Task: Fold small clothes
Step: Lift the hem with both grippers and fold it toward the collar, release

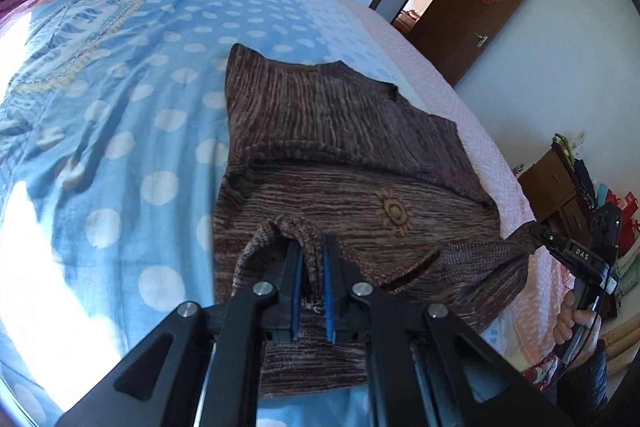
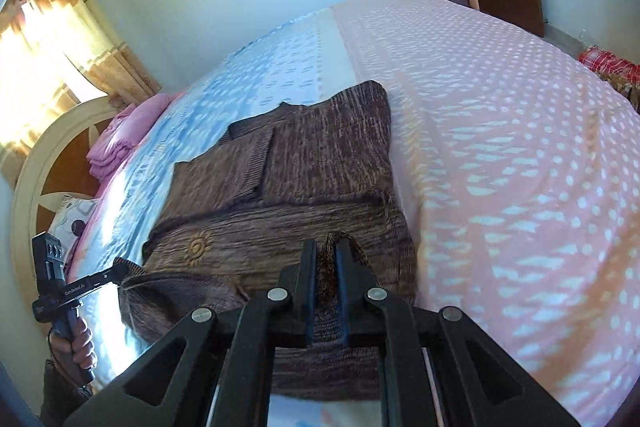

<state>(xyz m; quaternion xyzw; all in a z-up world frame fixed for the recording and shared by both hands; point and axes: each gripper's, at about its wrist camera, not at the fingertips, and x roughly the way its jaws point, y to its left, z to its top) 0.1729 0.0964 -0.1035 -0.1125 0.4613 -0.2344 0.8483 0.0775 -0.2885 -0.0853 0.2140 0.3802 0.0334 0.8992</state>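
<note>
a: both grippers are down at the near hem of the brown knit sweater (image 1: 336, 131), which lies on the bed (image 1: 120, 115), straddling the line where blue dotted sheet meets pink.

b: the left gripper (image 1: 311, 247) first. its jaws are pinched tight on a bunched fold of the hem, blue pads (image 1: 327, 291) squeezing the knit on both sides, and it angles steeply down toward the mattress.

a: same on the other side. the right gripper (image 2: 325, 251) is clamped nearly closed on its own ridge of knit, tilted downward, the fabric standing up between the dark fingers (image 2: 308, 267).

b: from the left camera you see the right hand (image 1: 576, 323) wrapped round its handle at the bed's edge (only the fingers and a dark sleeve show), the tool reaching in to the sweater's corner.

a: and the right camera catches the left hand (image 2: 78, 345) likewise, fist on the grip, the tool's tip on the opposite corner.

b: the near part of the sweater is lifted and doubled over, sun emblem (image 1: 394, 213) facing up, while the far part lies flat with a sleeve folded across it.
</note>
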